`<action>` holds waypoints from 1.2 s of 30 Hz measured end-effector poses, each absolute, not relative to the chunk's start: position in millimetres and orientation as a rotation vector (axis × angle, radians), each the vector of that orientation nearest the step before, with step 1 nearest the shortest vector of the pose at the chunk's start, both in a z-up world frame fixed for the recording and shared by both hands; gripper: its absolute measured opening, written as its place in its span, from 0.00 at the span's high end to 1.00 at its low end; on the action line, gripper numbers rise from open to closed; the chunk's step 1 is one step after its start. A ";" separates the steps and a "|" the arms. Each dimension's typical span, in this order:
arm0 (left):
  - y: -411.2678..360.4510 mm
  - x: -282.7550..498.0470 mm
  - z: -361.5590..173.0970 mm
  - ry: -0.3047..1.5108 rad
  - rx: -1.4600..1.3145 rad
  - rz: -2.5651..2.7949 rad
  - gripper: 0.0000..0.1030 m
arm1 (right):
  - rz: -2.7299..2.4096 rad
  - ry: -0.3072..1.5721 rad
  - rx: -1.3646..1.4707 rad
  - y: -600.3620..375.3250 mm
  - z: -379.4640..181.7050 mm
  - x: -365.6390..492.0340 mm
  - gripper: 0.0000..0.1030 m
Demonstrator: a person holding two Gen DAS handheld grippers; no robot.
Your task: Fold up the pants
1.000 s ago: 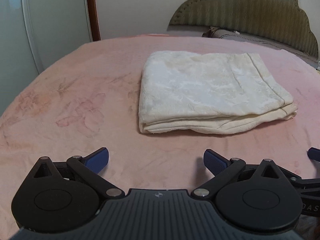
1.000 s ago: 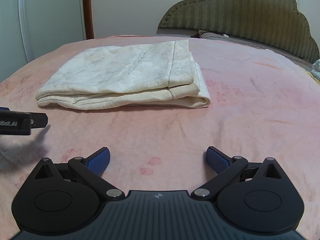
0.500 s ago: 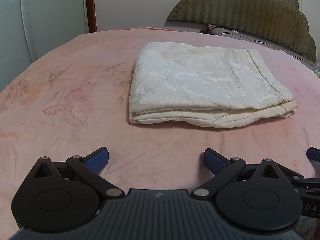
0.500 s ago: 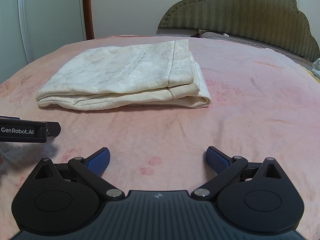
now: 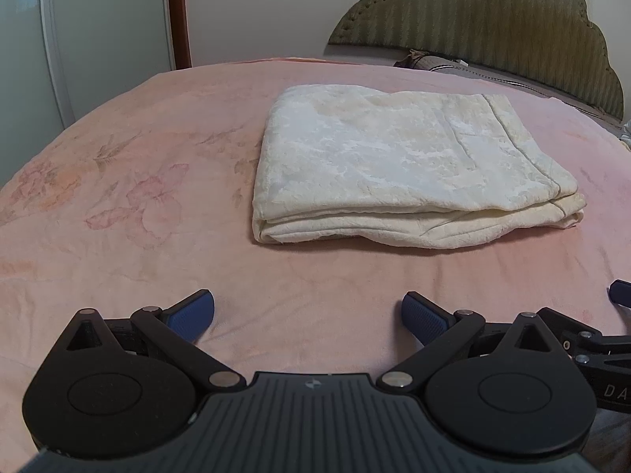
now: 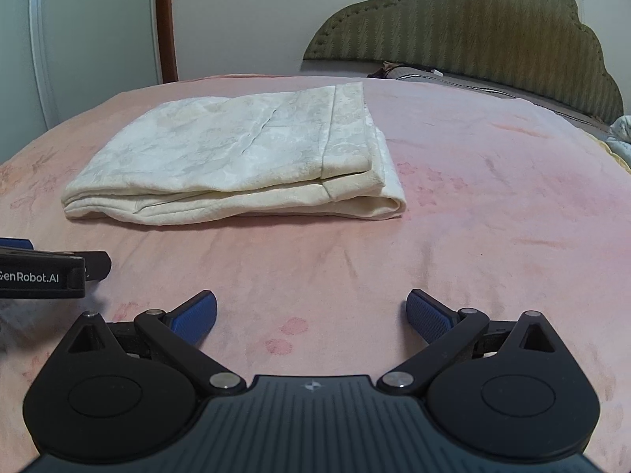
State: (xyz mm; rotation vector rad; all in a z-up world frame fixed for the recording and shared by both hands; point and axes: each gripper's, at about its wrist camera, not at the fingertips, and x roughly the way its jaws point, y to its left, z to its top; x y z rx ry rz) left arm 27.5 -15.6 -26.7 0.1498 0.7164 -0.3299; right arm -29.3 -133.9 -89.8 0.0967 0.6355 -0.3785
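Left wrist view showed cream pants folded mid-bed; left gripper and right gripper fingers spread wide, holding nothing.

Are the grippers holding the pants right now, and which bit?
No, nothing is held. The left gripper and the right gripper are both open over the pink blanket, apart from the folded cream pants.
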 end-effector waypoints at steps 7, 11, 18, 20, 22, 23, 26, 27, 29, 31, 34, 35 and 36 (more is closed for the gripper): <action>-15.0 28.1 -27.2 0.712 0.148 -0.331 0.00 | -0.376 0.641 0.103 -134.1 -90.5 -30.2 0.00; -15.0 28.1 -27.2 0.712 0.149 -0.332 0.00 | -0.375 0.641 0.106 -134.5 -90.3 -29.9 0.00; -15.1 27.9 -27.3 0.712 0.148 -0.332 0.00 | -0.375 0.641 0.108 -134.5 -90.6 -29.4 0.00; -15.2 27.9 -27.3 0.713 0.148 -0.332 0.00 | -0.375 0.641 0.107 -134.5 -90.6 -29.4 0.00; -15.2 27.6 -27.4 0.713 0.148 -0.332 0.00 | -0.375 0.641 0.107 -134.5 -90.5 -29.4 0.00; -15.2 27.6 -27.5 0.713 0.148 -0.332 0.00 | -0.375 0.641 0.107 -134.5 -90.5 -29.5 0.00; -14.9 27.9 -27.5 0.714 0.146 -0.333 0.00 | -0.375 0.641 0.107 -134.5 -90.5 -29.4 0.00; -15.0 27.8 -27.5 0.714 0.146 -0.332 0.00 | -0.375 0.641 0.107 -134.5 -90.5 -29.5 0.00; -15.1 27.8 -27.5 0.713 0.146 -0.332 0.00 | -0.375 0.641 0.107 -134.4 -90.4 -29.6 0.00; -15.1 27.8 -27.6 0.713 0.147 -0.332 0.00 | -0.375 0.641 0.107 -134.4 -90.4 -29.6 0.00; -15.1 27.9 -27.6 0.713 0.147 -0.332 0.00 | -0.375 0.641 0.107 -134.4 -90.4 -29.6 0.00; -15.1 27.9 -27.6 0.713 0.147 -0.332 0.00 | -0.375 0.641 0.107 -134.5 -90.4 -29.6 0.00; -15.1 27.9 -27.7 0.713 0.147 -0.332 0.00 | -0.375 0.641 0.107 -134.4 -90.3 -29.6 0.00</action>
